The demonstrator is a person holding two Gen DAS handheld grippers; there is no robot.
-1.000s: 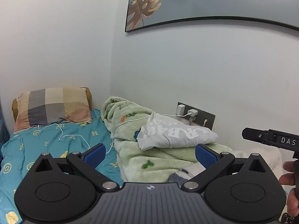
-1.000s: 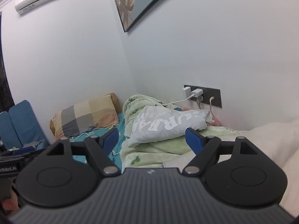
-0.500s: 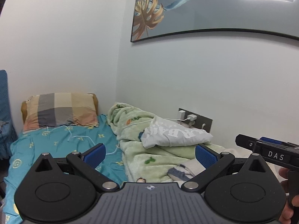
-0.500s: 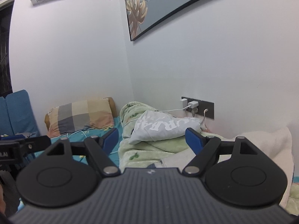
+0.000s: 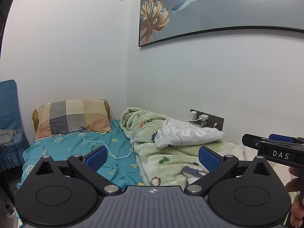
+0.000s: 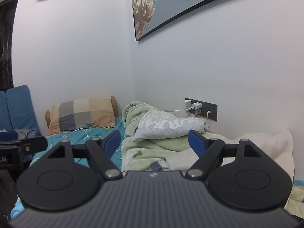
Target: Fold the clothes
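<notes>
A folded grey-white garment with white lettering lies on top of a green fleece blanket on the bed, near the wall; it also shows in the right wrist view. My left gripper is open and empty, held back from the bed and above it. My right gripper is open and empty, also well short of the garment. The right gripper's side shows at the right edge of the left wrist view.
A checked pillow lies at the head of the teal bed sheet. A white charging cable runs across the sheet to a wall socket plate. A cream blanket lies at right. A blue chair stands at left.
Both grippers have pulled back and tilted up from the bed; more wall, the picture and the air conditioner are in view. Both stay open and empty.
</notes>
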